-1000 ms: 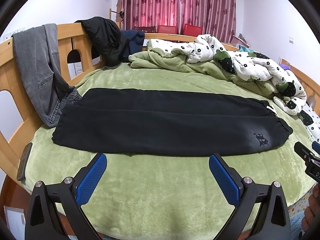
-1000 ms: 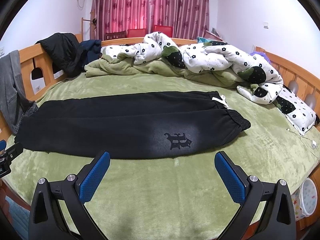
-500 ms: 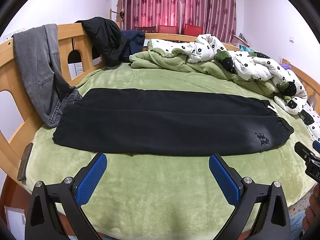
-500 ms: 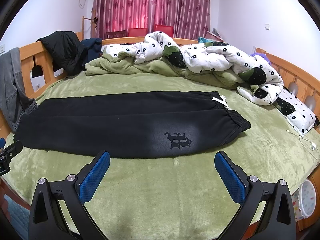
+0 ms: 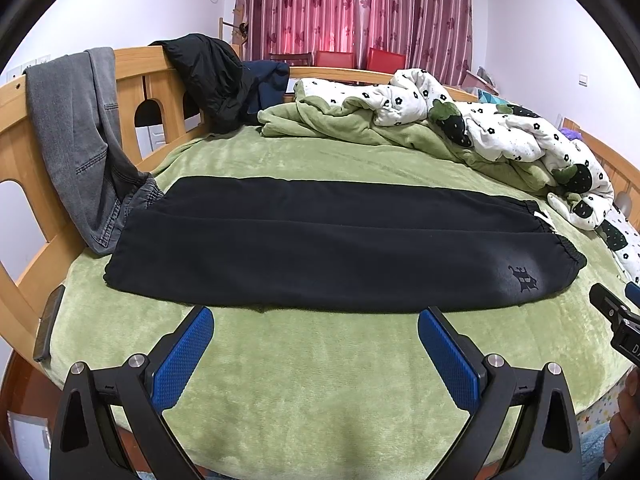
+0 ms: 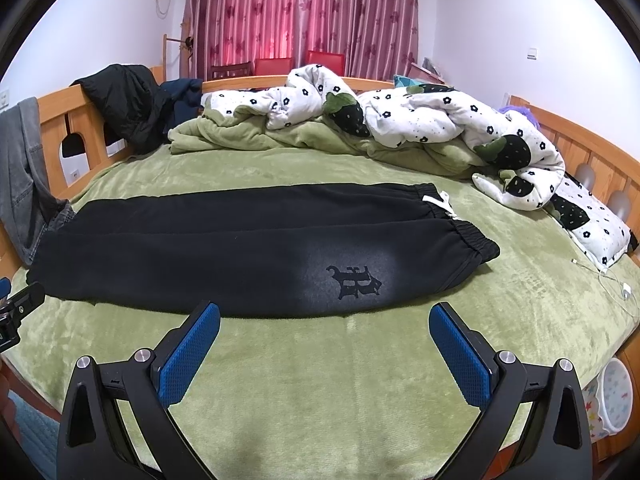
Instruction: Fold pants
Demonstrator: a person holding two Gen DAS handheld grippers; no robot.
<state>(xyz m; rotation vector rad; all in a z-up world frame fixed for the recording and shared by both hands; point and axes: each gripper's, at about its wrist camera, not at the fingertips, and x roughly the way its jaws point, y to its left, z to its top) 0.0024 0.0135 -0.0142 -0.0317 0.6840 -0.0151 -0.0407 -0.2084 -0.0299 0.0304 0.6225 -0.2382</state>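
We are holding both grippers, left (image 5: 316, 340) and right (image 6: 324, 336), spread wide and empty just short of the pants (image 5: 320, 240), lying crosswise; waistband (image 6: 476, 240) nearer our right.

Grey jeans (image 5: 76, 132) drape the headboard (image 5: 132, 80) (quilt (image 6: 440, 120) rumpled behind).

right gripper (image 5: 618, 320): in left wrist view cut off by rt edge, jaws not seen there
left gripper (image 6: 16, 312): in right wrist view only a bit at left edge
hand (image 5: 624, 420): lower rt corner, mostly out of frame
grey jeans (image 6: 20, 176): clipped at left edge
pants (image 5: 320, 244) logo (image 5: 524, 278): too small to read
cable (image 6: 612, 280): runs off rt edge
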